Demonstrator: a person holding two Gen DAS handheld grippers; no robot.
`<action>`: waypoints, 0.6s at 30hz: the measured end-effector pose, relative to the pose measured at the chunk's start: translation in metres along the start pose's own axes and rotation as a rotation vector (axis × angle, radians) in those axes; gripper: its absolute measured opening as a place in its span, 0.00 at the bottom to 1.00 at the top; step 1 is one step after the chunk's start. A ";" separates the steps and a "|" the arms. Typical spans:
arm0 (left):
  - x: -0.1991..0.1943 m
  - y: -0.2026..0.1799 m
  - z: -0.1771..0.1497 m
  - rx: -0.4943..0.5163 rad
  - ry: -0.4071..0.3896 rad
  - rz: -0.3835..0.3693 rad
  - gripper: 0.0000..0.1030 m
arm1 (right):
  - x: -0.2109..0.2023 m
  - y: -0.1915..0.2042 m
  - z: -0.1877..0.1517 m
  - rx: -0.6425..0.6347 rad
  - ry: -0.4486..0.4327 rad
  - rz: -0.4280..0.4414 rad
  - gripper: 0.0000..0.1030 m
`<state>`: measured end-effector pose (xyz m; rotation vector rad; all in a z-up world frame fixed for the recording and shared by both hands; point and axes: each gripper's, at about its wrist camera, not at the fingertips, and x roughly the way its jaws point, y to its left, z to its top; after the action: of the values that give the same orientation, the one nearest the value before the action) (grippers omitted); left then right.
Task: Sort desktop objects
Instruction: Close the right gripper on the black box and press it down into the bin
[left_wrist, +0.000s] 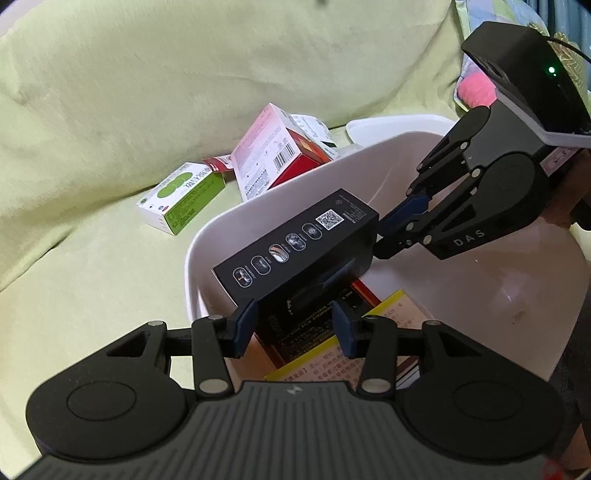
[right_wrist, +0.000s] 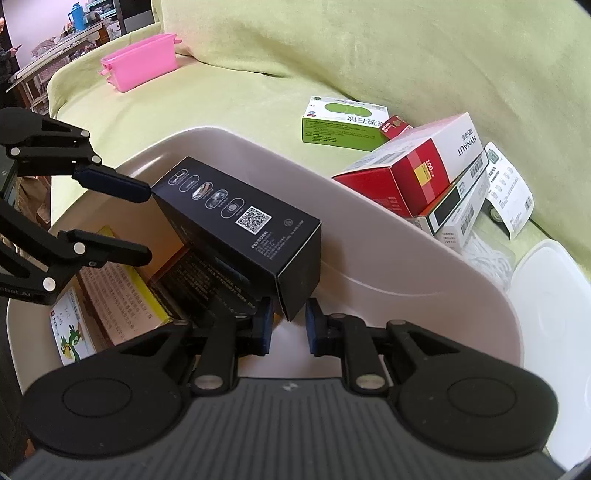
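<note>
A green cover (right_wrist: 258, 55) is lying over the sofa; a pink tub (right_wrist: 142, 61) is sitting far left. Left gripper (left_wrist: 295, 326) is standing apart at one end of the black box (right_wrist: 240, 225), tilted inside the white bin (right_wrist: 406, 258). Right gripper (right_wrist: 290, 325) is standing apart at its other corner. Cartons (right_wrist: 413, 166) are crowding beyond the bin's rim.

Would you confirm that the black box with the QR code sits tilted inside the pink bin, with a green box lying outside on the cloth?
Not quite: the black box sits tilted inside the white bin, as the right wrist view shows. The pink bin stands far off on the cloth. The green box does lie outside on the cloth.
</note>
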<state>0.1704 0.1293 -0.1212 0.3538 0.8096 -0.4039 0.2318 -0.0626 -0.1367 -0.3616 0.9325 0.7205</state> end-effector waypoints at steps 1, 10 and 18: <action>0.002 0.000 0.000 0.001 0.010 0.002 0.48 | 0.000 0.000 0.000 0.000 0.000 0.000 0.15; 0.023 0.003 0.005 -0.006 0.094 0.006 0.44 | 0.004 0.004 0.002 0.004 -0.015 0.015 0.15; 0.033 0.001 0.009 0.004 0.112 -0.008 0.43 | 0.007 0.006 0.001 0.013 -0.015 0.007 0.17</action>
<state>0.1964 0.1190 -0.1402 0.3793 0.9197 -0.3964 0.2310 -0.0555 -0.1419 -0.3407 0.9245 0.7226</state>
